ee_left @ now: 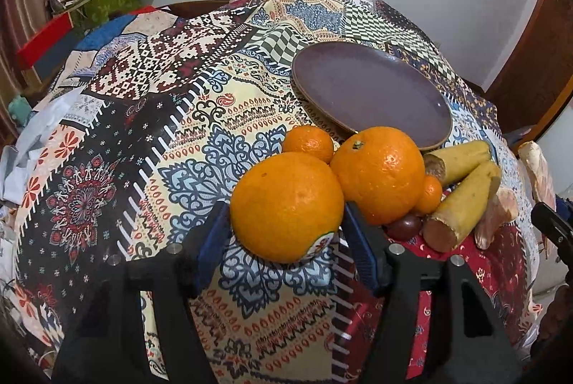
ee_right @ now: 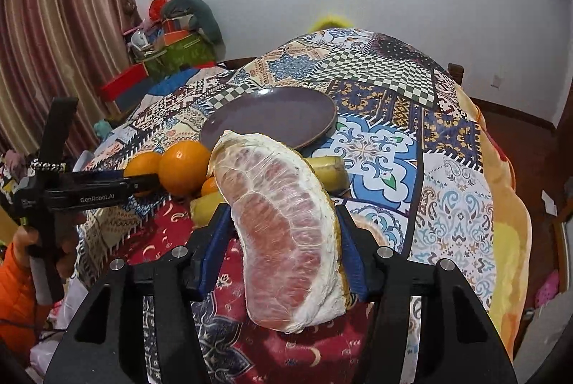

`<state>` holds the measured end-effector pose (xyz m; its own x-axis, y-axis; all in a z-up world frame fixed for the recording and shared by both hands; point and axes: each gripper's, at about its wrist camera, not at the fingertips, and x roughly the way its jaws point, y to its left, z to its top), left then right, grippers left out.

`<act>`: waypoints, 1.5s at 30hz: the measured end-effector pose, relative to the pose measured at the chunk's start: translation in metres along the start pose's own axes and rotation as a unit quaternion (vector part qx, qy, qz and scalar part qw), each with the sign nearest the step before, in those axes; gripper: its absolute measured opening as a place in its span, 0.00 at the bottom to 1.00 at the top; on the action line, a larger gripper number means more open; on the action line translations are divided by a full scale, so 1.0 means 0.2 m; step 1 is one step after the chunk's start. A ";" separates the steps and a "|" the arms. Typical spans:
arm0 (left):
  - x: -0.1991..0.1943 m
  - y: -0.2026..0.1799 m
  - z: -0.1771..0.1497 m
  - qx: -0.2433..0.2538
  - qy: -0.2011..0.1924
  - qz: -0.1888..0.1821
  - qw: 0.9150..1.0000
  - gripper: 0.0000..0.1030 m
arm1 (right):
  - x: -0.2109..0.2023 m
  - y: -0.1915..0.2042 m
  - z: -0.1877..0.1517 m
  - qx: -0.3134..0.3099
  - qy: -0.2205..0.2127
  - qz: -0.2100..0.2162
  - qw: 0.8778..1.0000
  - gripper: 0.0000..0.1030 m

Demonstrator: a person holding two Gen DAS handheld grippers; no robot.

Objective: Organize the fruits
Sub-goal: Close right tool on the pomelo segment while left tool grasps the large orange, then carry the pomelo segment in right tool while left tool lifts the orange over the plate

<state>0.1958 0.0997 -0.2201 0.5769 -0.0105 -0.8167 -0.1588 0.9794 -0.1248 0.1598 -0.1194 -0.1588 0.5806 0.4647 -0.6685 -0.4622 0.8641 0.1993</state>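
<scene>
Left wrist view: the left gripper (ee_left: 286, 226) has its fingers clamped on a large orange (ee_left: 286, 206), with a second orange (ee_left: 379, 174) just beyond the right finger and the purple plate (ee_left: 369, 88) farther ahead on the patterned cloth (ee_left: 143, 147). Right wrist view: the right gripper (ee_right: 284, 240) pinches a peeled pomelo segment (ee_right: 283, 226) between its fingers, with the plate just beyond the segment's far tip.

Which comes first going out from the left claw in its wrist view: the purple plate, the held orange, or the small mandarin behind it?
1. Held orange, between the left claw fingers.
2. Small mandarin, just beyond.
3. Purple plate, farthest, right of centre.
</scene>
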 end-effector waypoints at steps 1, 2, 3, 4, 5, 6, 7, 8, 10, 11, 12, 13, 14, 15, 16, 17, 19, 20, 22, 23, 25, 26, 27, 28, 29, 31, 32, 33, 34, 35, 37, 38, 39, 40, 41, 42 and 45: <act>0.00 0.00 0.00 0.001 0.000 -0.002 1.000 0.62 | 0.00 0.00 0.00 0.001 0.001 0.001 1.000 0.52; 0.00 0.01 0.00 0.002 -0.001 -0.004 1.000 0.62 | 0.01 0.00 0.00 0.001 0.001 0.001 1.000 0.52; 0.01 0.01 0.00 0.001 -0.002 -0.006 1.000 0.62 | 0.02 -0.01 0.00 0.001 0.002 -0.001 1.000 0.52; 0.01 0.02 0.00 -0.001 -0.002 -0.012 1.000 0.63 | 0.02 -0.01 0.00 0.002 0.003 -0.001 1.000 0.52; 0.01 0.02 0.00 -0.003 -0.003 -0.016 1.000 0.63 | 0.03 -0.01 0.00 0.003 0.004 0.000 1.000 0.52; 0.01 0.03 0.00 -0.006 -0.002 -0.021 1.000 0.63 | 0.03 -0.02 0.00 0.005 0.005 0.000 1.000 0.52; 0.02 0.04 0.00 -0.010 -0.002 -0.027 1.000 0.63 | 0.03 -0.02 0.00 0.007 0.005 0.000 1.000 0.52; 0.02 0.05 0.00 -0.013 -0.002 -0.033 0.999 0.62 | 0.03 -0.02 0.00 0.008 0.005 0.000 1.000 0.52; 0.01 0.05 0.00 -0.015 -0.004 -0.035 0.999 0.61 | 0.03 -0.02 0.00 0.008 0.005 0.001 1.000 0.52; 0.01 0.04 0.00 -0.013 -0.004 -0.033 0.999 0.61 | 0.03 -0.02 0.01 0.008 0.004 0.000 1.000 0.52; 0.01 0.03 -0.01 -0.011 -0.006 -0.029 1.000 0.61 | 0.02 -0.02 0.01 0.007 0.003 -0.001 1.000 0.52; 0.00 0.02 -0.01 -0.008 -0.006 -0.023 1.000 0.60 | 0.02 -0.02 0.01 0.007 0.003 -0.002 1.000 0.52; 0.00 0.02 -0.01 -0.006 -0.008 -0.019 1.000 0.60 | 0.02 -0.02 0.01 0.008 0.002 -0.002 1.000 0.52; -0.01 0.01 -0.01 -0.004 -0.010 -0.016 1.000 0.60 | 0.01 -0.02 0.02 0.008 0.000 -0.002 1.000 0.52; -0.02 0.00 -0.01 -0.003 -0.011 -0.014 1.000 0.60 | 0.00 -0.02 0.02 0.008 -0.002 -0.003 1.000 0.52; -0.03 0.00 -0.01 -0.004 -0.013 -0.014 1.000 0.60 | -0.01 -0.02 0.02 0.009 -0.004 -0.004 1.000 0.52; -0.07 0.00 -0.01 -0.006 -0.021 -0.016 1.000 0.60 | -0.02 -0.02 0.03 0.010 -0.008 -0.004 1.000 0.52; -0.09 -0.01 0.00 -0.006 -0.028 -0.016 0.999 0.60 | -0.02 -0.02 0.04 0.011 -0.011 -0.005 1.000 0.52; -0.14 -0.02 0.02 -0.003 -0.041 -0.016 0.999 0.60 | -0.02 -0.02 0.06 0.013 -0.014 -0.004 1.000 0.52; -0.16 -0.02 0.03 -0.002 -0.046 -0.017 0.999 0.60 | -0.03 -0.02 0.06 0.014 -0.017 -0.003 1.000 0.52; -0.20 -0.04 0.05 0.000 -0.057 -0.020 0.998 0.60 | -0.03 -0.01 0.09 0.014 -0.023 -0.004 1.000 0.52; -0.22 -0.05 0.06 0.002 -0.064 -0.021 0.998 0.60 | -0.04 -0.01 0.10 0.014 -0.027 -0.004 1.000 0.52; -0.24 -0.05 0.07 0.003 -0.069 -0.022 0.997 0.60 | -0.04 -0.01 0.11 0.014 -0.032 -0.003 0.999 0.52; -0.26 -0.07 0.09 0.005 -0.075 -0.024 0.997 0.60 | -0.05 -0.01 0.12 0.014 -0.036 -0.003 0.999 0.52; -0.27 -0.07 0.10 0.006 -0.081 -0.026 0.996 0.60 | -0.05 -0.01 0.13 0.012 -0.041 -0.004 0.999 0.52; -0.30 -0.10 0.13 0.009 -0.091 -0.029 0.995 0.60 | -0.06 0.00 0.16 0.009 -0.049 -0.006 0.999 0.52; -0.32 -0.11 0.14 0.012 -0.096 -0.031 0.995 0.60 | -0.06 0.00 0.18 0.007 -0.054 -0.007 0.999 0.52; -0.33 -0.11 0.15 0.013 -0.101 -0.032 0.994 0.60 | -0.06 0.00 0.19 0.006 -0.057 -0.007 0.998 0.52; -0.34 -0.12 0.17 0.015 -0.108 -0.034 0.994 0.60 | -0.06 0.00 0.21 0.004 -0.061 -0.007 0.998 0.52; -0.35 -0.13 0.19 0.015 -0.111 -0.035 0.993 0.60 | -0.06 0.00 0.22 0.003 -0.065 -0.008 0.998 0.52; -0.36 -0.14 0.21 0.016 -0.119 -0.038 0.992 0.60 | -0.06 0.00 0.25 0.000 -0.073 -0.010 0.997 0.52; -0.36 -0.15 0.23 0.017 -0.123 -0.039 0.992 0.60 | -0.06 0.00 0.26 0.000 -0.077 -0.010 0.997 0.52; -0.36 -0.16 0.26 0.017 -0.126 -0.040 0.991 0.60 | -0.06 0.00 0.27 -0.001 -0.080 -0.009 0.997 0.52; -0.37 -0.16 0.27 0.018 -0.129 -0.041 0.991 0.60 | -0.06 0.00 0.28 -0.002 -0.084 -0.009 0.996 0.52; -0.37 -0.17 0.28 0.018 -0.131 -0.042 0.990 0.60 | -0.06 0.00 0.30 -0.004 -0.088 -0.009 0.996 0.52; -0.37 -0.17 0.30 0.018 -0.133 -0.042 0.990 0.60 | -0.06 0.00 0.31 -0.005 -0.090 -0.010 0.996 0.52; -0.36 -0.17 0.34 0.019 -0.140 -0.042 0.989 0.60 | -0.04 0.01 0.36 -0.012 -0.098 -0.014 0.995 0.52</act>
<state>0.2152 0.0810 -0.1186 0.7866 -0.0404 -0.6161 -0.0740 0.9845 -0.1590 0.2030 -0.1078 -0.1018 0.7117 0.4722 -0.5202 -0.4595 0.8729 0.1637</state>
